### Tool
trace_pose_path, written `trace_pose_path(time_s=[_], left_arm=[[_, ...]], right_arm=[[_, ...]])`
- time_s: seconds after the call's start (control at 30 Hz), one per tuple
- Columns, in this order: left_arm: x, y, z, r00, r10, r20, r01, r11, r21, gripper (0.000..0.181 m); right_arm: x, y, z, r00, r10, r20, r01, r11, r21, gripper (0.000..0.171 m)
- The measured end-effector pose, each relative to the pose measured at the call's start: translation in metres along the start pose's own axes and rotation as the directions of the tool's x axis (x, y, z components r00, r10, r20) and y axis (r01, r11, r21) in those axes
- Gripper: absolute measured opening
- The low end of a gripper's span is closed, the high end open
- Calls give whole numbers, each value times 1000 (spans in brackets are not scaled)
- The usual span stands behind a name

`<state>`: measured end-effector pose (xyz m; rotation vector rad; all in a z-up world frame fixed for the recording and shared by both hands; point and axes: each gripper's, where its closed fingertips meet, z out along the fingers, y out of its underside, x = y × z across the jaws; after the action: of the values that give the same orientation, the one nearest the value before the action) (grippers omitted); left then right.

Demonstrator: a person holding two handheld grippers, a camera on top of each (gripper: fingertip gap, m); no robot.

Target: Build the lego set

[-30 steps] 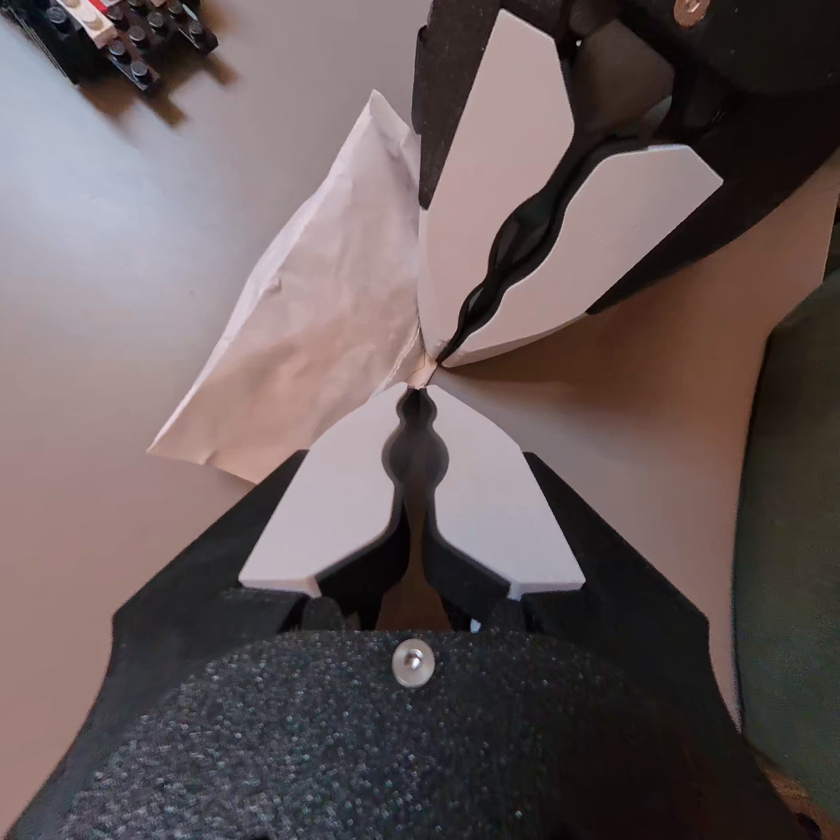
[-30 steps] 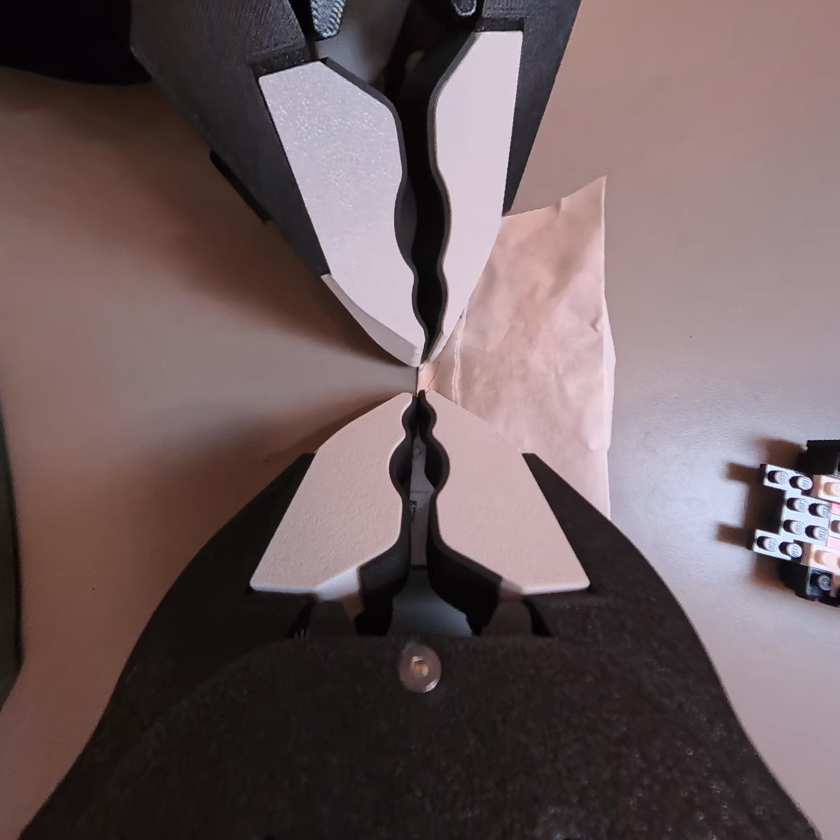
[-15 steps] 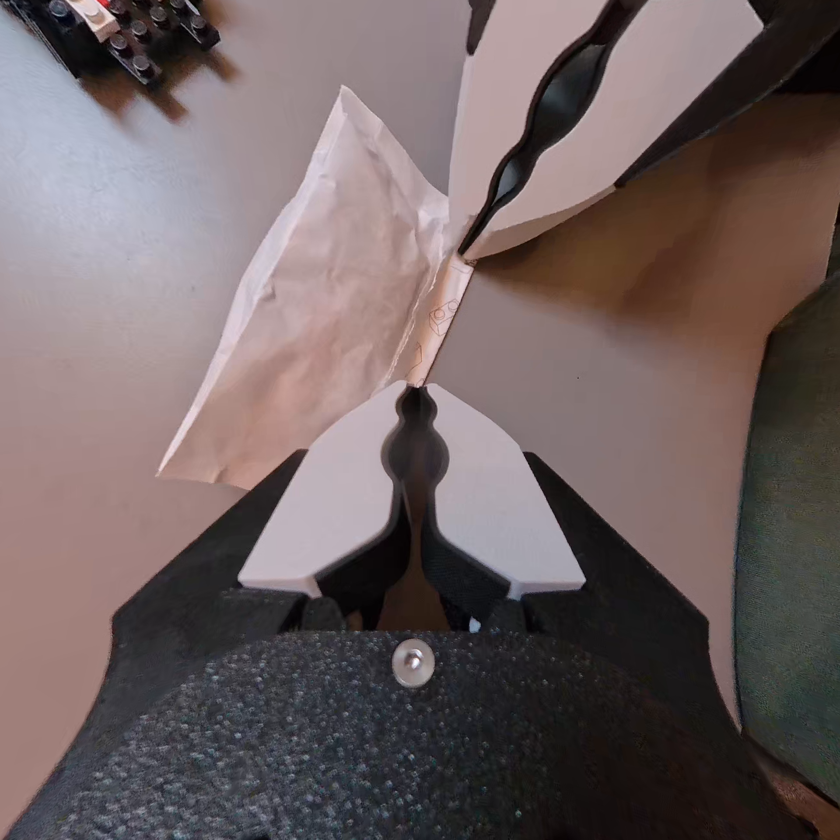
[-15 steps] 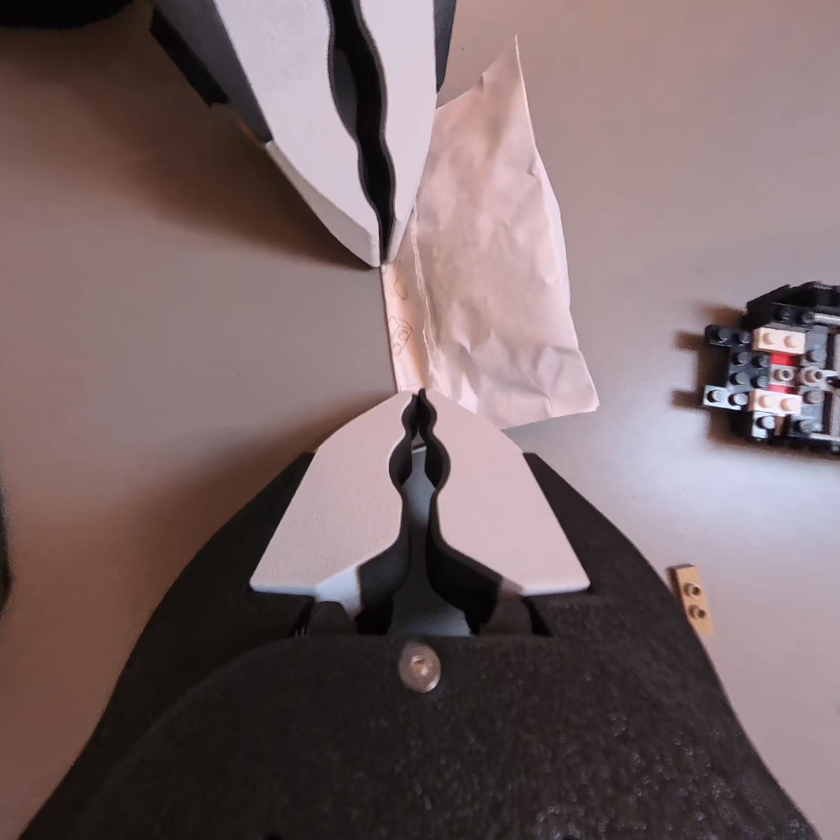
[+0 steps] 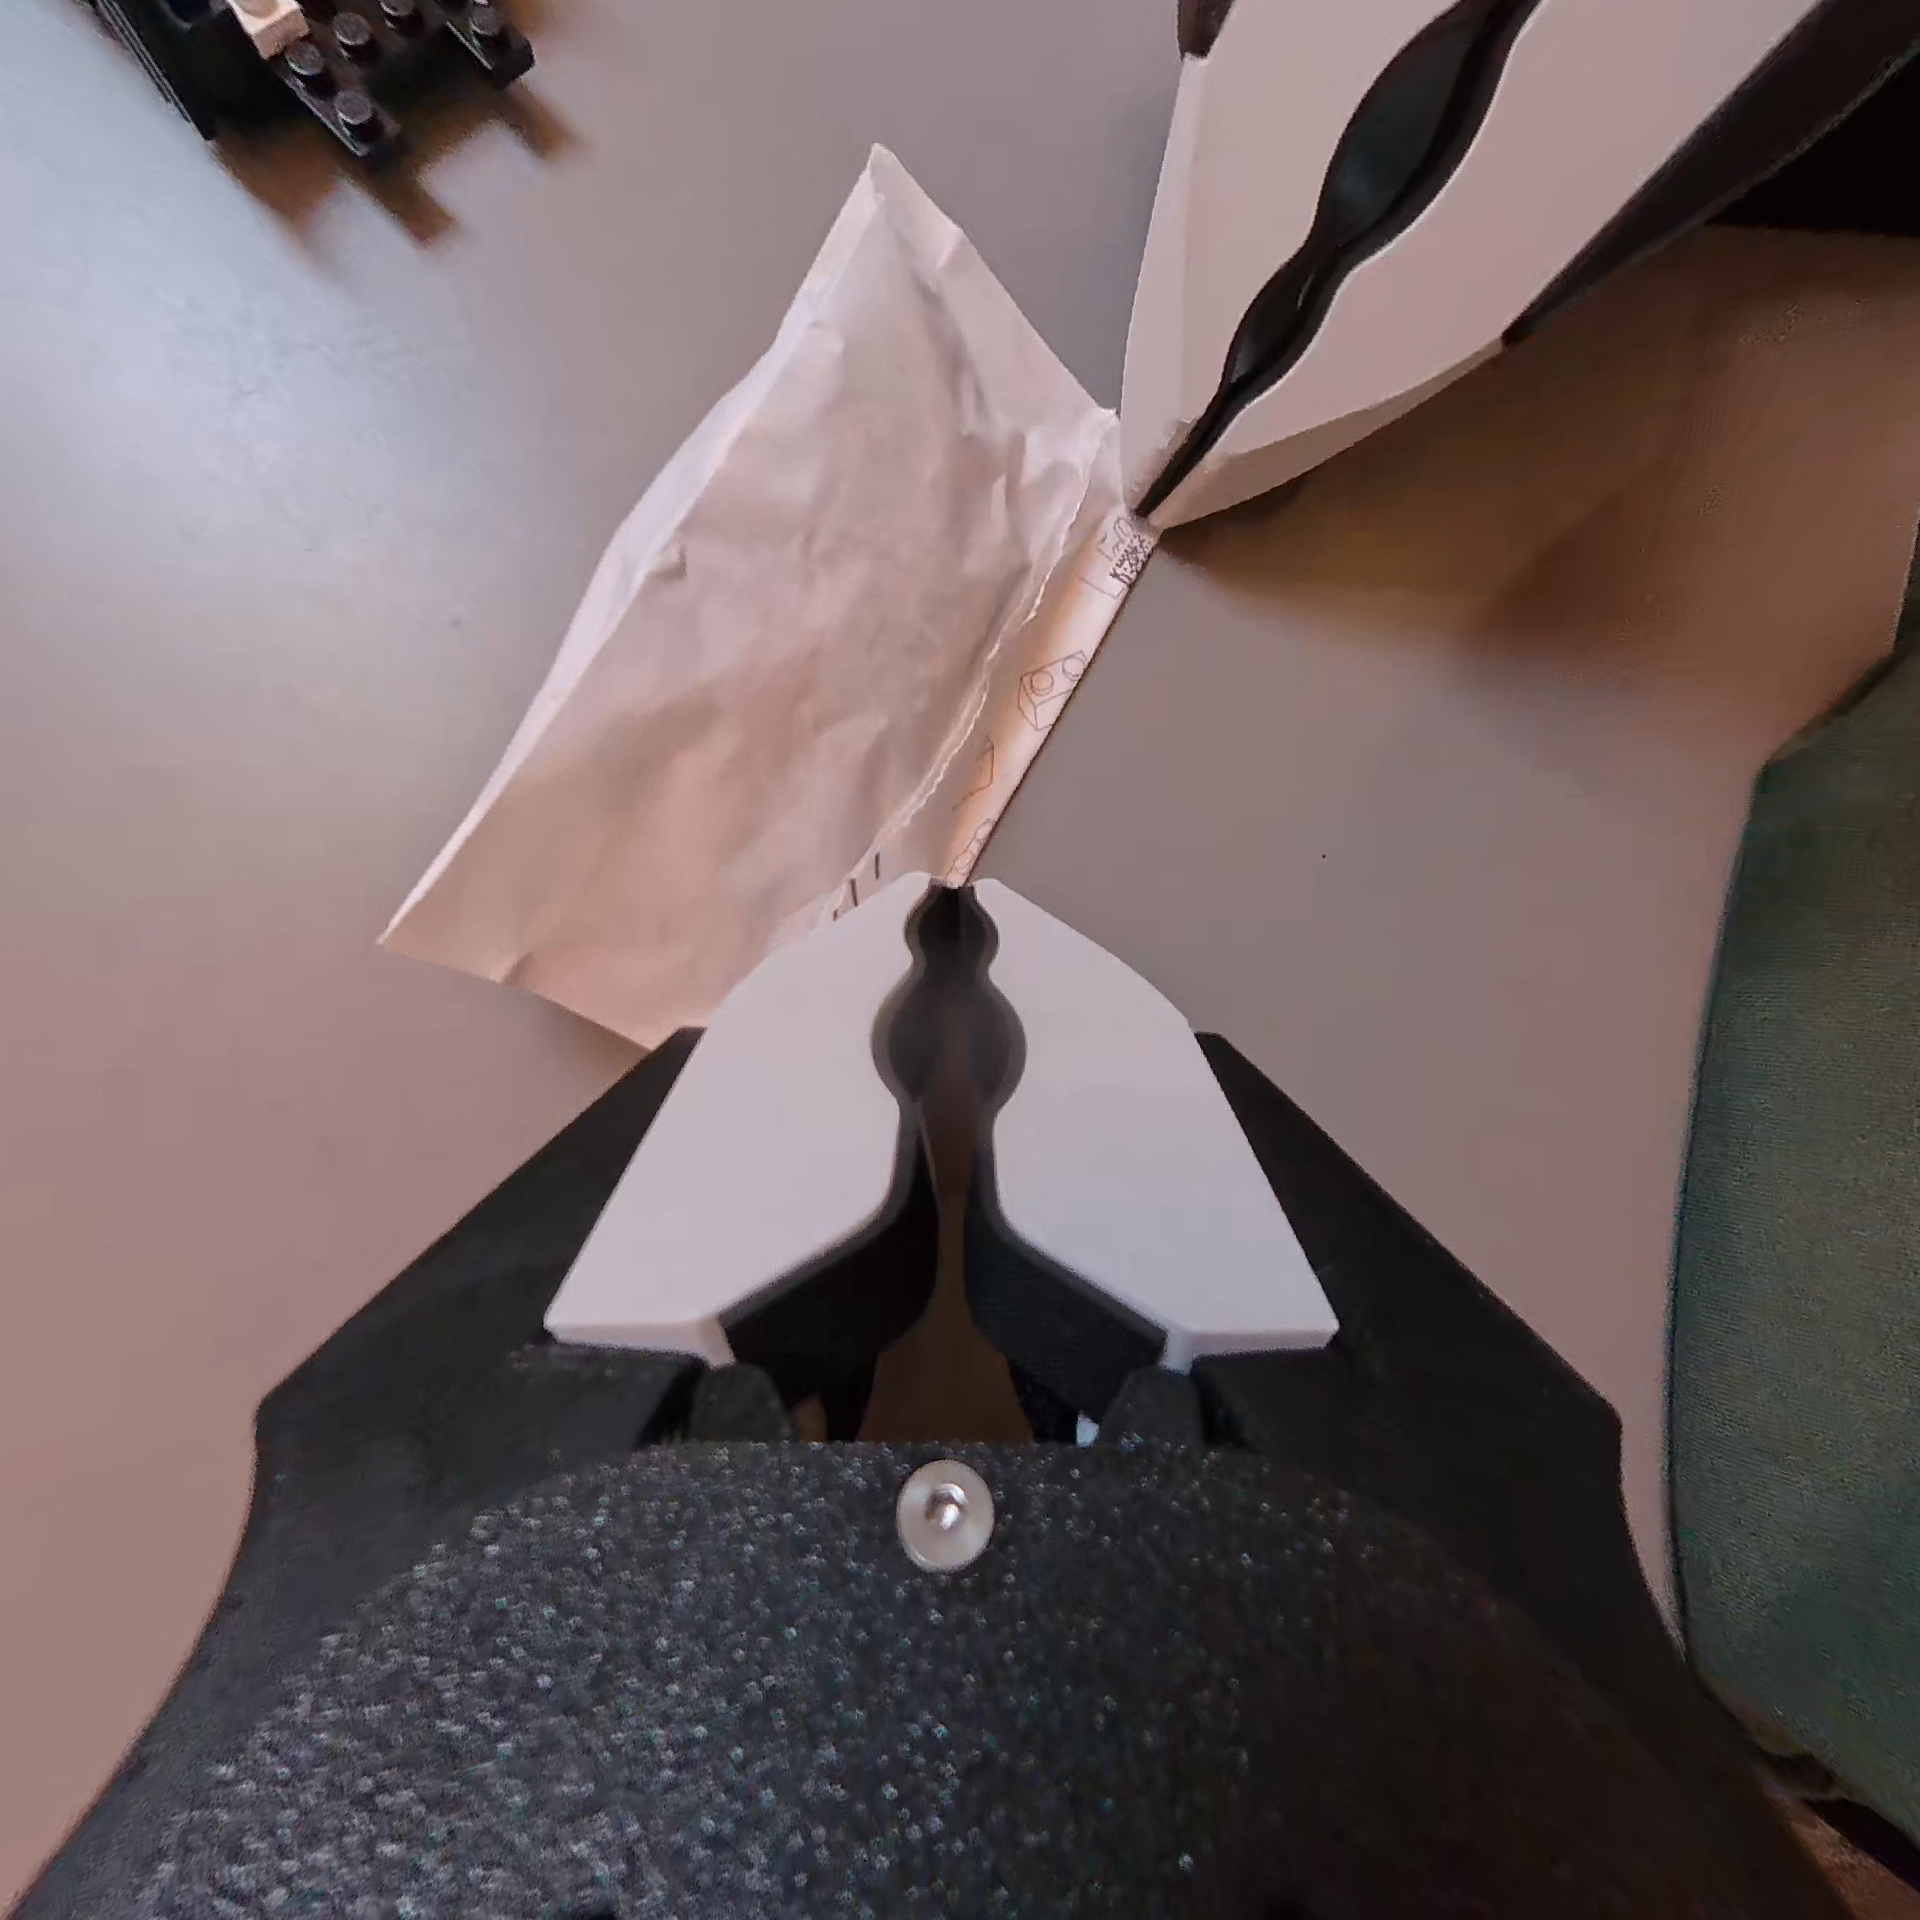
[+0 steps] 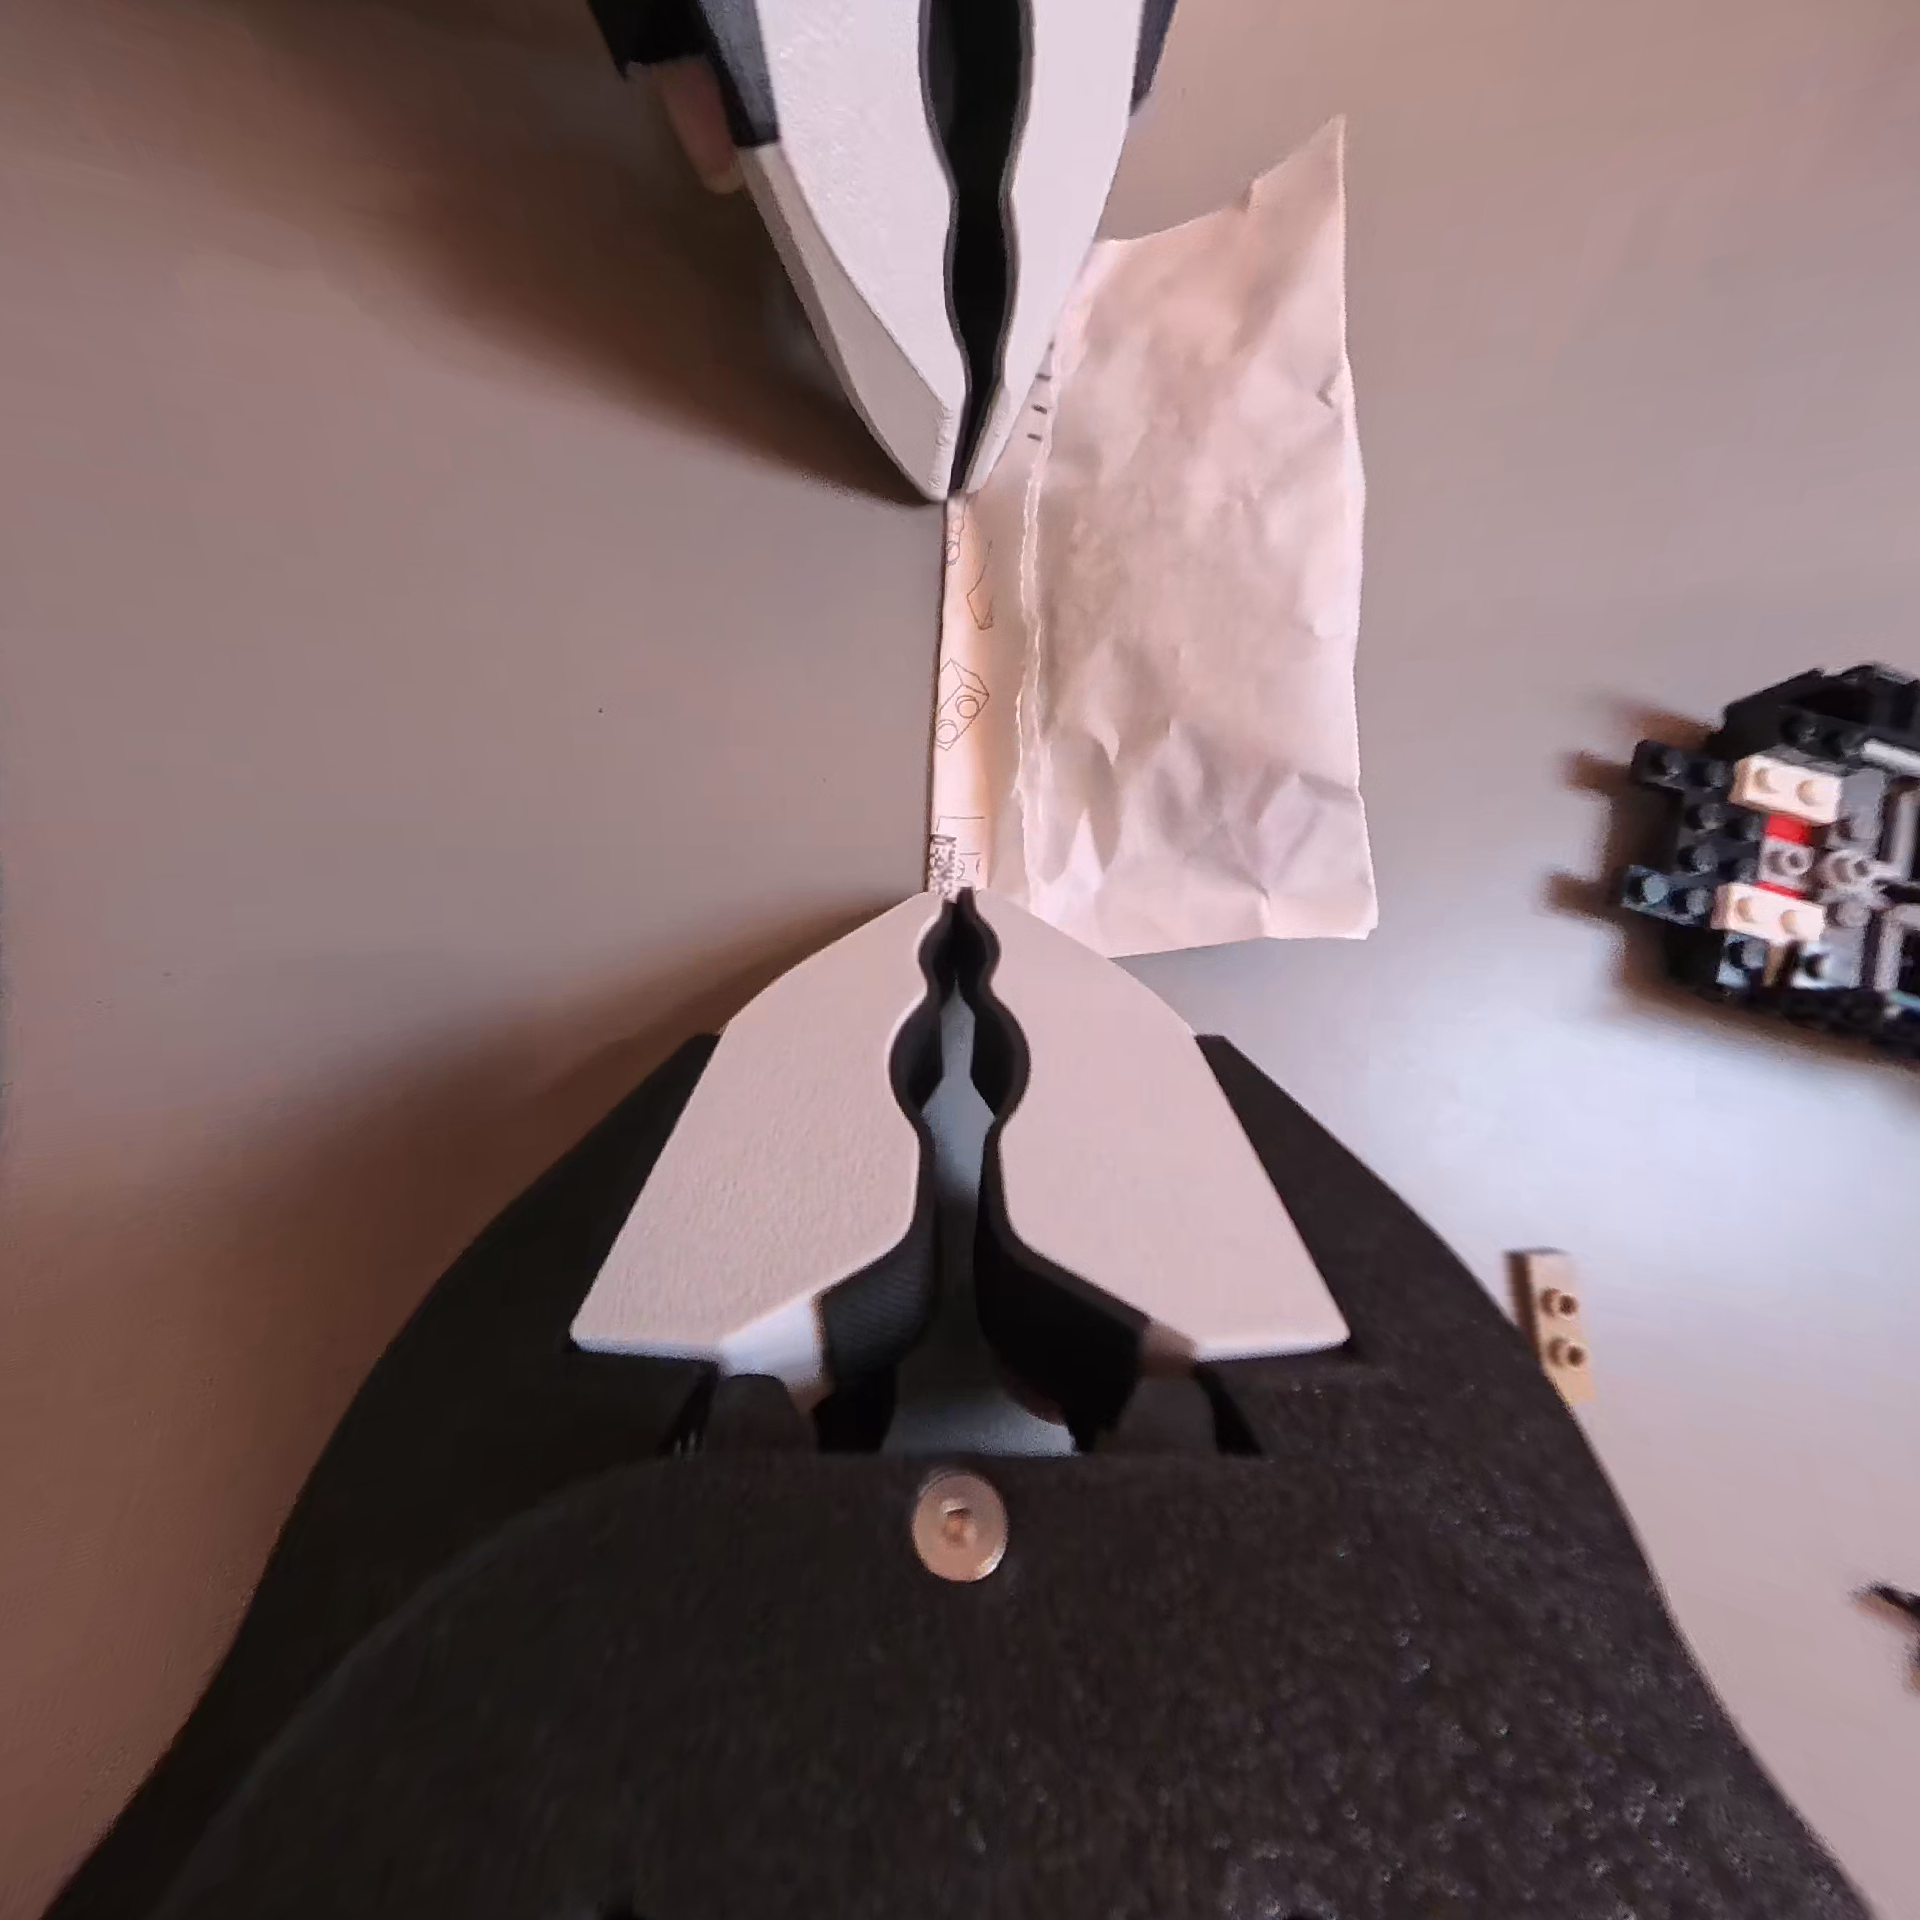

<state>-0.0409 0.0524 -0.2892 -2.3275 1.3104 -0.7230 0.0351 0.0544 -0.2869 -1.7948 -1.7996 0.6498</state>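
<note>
Left wrist view: black studded lego build (image 5: 343, 73) cut off by top edge, motion-blurred. Right wrist view: same build (image 6: 1787, 842) cut by right edge, blurred. Contents of crumpled white paper bag (image 6: 1184, 644) hidden. Small dark object (image 6: 1896, 1636) at right edge cropped, unidentifiable.

the paper bag (image 5: 831, 644) has a printed edge strip (image 6: 961, 686): brick outlines and a small code block.

The left gripper (image 5: 951, 891) and the right gripper (image 6: 958, 902) faced each other tip to tip, well apart, each with its white fingers (image 5: 1101, 1132) pressed closed on one end of the same paper strip (image 6: 961, 707).
</note>
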Motion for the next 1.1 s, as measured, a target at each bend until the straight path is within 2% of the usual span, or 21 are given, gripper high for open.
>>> trace_pose_path(time_s=[0.2, 0.3, 0.37, 0.43, 0.5, 0.57, 0.6, 0.63, 0.67, 0.7, 0.73, 0.8, 0.93, 1.03, 1.1], left_arm=[[0, 0, 0, 1000, 21, 21, -21, 1000, 10, 3], [3, -3, -3, 1000, 23, -6, -22, 996, 81, 2], [10, -8, -12, 998, 33, -60, -22, 985, 168, 1], [12, -13, -25, 996, 36, -84, -16, 973, 232, 0], [8, -17, -38, 997, 72, -38, -59, 960, 273, 0], [5, -23, -50, 993, 116, 32, -120, 935, 333, 0], [5, -28, -56, 990, 130, 55, -141, 915, 378, 0], [6, -31, -61, 987, 140, 77, -159, 900, 407, 0], [5, -33, -64, 982, 147, 116, -182, 891, 415, 1], [3, -33, -64, 978, 150, 145, -197, 888, 415, 53], [1, -31, -61, 978, 143, 152, -193, 898, 395, 63], [-1, -27, -57, 979, 128, 158, -180, 909, 375, 67], [-5, -22, -54, 963, 161, 218, -230, 911, 341, 64], [-7, -15, -51, 956, 172, 236, -243, 917, 316, 60], [-5, -13, -47, 960, 177, 218, -240, 919, 314, 59]], right_arm=[[-4, -2, 0, 999, 1, 40, -2, 1000, 13, 0], [-6, -20, -10, 999, -40, 24, 37, 993, 115, 0], [-3, -31, -24, 998, -64, -24, 67, 985, 156, 0], [4, -29, -32, 982, -137, -131, 153, 981, 117, 0], [1, -29, -34, 965, -184, -184, 204, 974, 97, 0], [1, -20, -26, 959, -158, -234, 168, 986, 22, 98], [1, -12, -22, 954, -168, -250, 162, 986, -45, 110], [2, -12, -23, 934, -207, -292, 201, 978, -52, 105], [2, -17, -25, 910, -243, -336, 249, 968, -24, 90], [2, -24, -28, 892, -257, -371, 279, 960, 7, 77], [2, -28, -31, 880, -264, -395, 298, 954, 26, 70], [5, -29, -30, 863, -294, -410, 324, 946, 4, 66], [3, -21, -20, 809, -421, -410, 422, 902, -94, 58], [8, -17, -14, 707, -552, -442, 530, 827, -186, 51], [15, -19, -8, 633, -621, -461, 599, 771, -217, 39]])
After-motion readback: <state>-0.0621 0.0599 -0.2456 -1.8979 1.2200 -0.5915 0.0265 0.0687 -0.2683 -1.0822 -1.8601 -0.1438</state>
